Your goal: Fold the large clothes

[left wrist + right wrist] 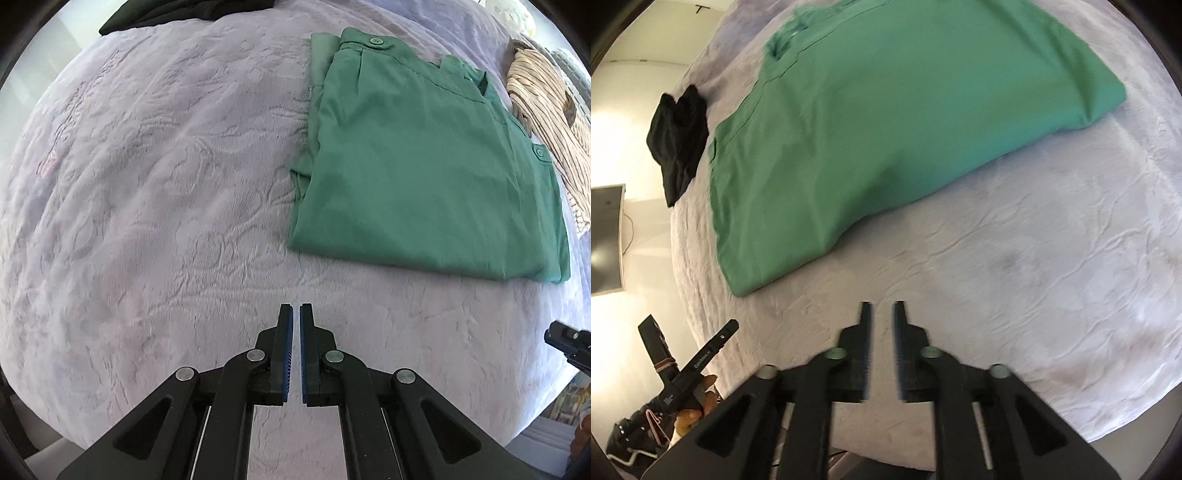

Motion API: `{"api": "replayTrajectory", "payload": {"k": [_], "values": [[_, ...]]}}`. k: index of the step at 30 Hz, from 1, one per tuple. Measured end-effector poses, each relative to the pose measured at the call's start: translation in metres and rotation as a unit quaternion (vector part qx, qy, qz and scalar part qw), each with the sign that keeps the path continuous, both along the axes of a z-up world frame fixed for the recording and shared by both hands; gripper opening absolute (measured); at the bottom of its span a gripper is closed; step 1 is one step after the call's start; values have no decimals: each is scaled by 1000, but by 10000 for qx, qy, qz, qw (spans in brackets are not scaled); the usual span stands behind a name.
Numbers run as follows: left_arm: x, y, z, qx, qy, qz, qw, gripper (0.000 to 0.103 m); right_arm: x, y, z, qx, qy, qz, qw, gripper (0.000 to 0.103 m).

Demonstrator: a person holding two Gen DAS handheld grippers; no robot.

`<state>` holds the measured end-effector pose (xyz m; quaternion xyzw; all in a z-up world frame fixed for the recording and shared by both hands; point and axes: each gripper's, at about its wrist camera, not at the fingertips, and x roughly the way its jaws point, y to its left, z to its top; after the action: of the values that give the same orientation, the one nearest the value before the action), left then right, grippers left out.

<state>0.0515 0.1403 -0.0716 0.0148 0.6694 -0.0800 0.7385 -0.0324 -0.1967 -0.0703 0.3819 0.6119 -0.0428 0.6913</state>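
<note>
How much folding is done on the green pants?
The green cotton trousers already lie folded flat on the lavender bedspread. Neither the left hand-held gripper nor the right hand-held gripper holds anything. The crumpled beige striped garment looks unfolded.

My left gripper (295,308) hovers over a lavender blanket (155,206), jaws nearly closed and empty. Folded green trousers (428,177) lie ahead, touching a striped garment (546,122).

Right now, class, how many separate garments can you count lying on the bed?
3. The folded green garment lies in the middle, a black garment near the bed's far edge, and a striped beige garment beside the green one. Others may lie outside the views.
</note>
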Motion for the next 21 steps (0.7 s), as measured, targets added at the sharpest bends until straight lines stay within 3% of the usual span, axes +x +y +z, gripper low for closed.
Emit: {"api": "replayTrajectory", "payload": {"k": [1,2,10,15,21], "values": [[-2,2,0,-19,20,6,10000,4,1,5,2,-21,-14,42,10000,53],[-4,4,-1,-38,42,14,10000,4,2,9,4,-40,-56,74,9999,56],[-23,35,2,-162,89,91,9998,4,23,54,-4,404,-173,368,9984,58],[-27,49,6,-251,51,190,9995,4,59,104,-36,1718,-411,149,9842,61],[-29,85,6,-258,109,293,9992,4,108,161,-84,2658,-563,-337,9618,61]]}}
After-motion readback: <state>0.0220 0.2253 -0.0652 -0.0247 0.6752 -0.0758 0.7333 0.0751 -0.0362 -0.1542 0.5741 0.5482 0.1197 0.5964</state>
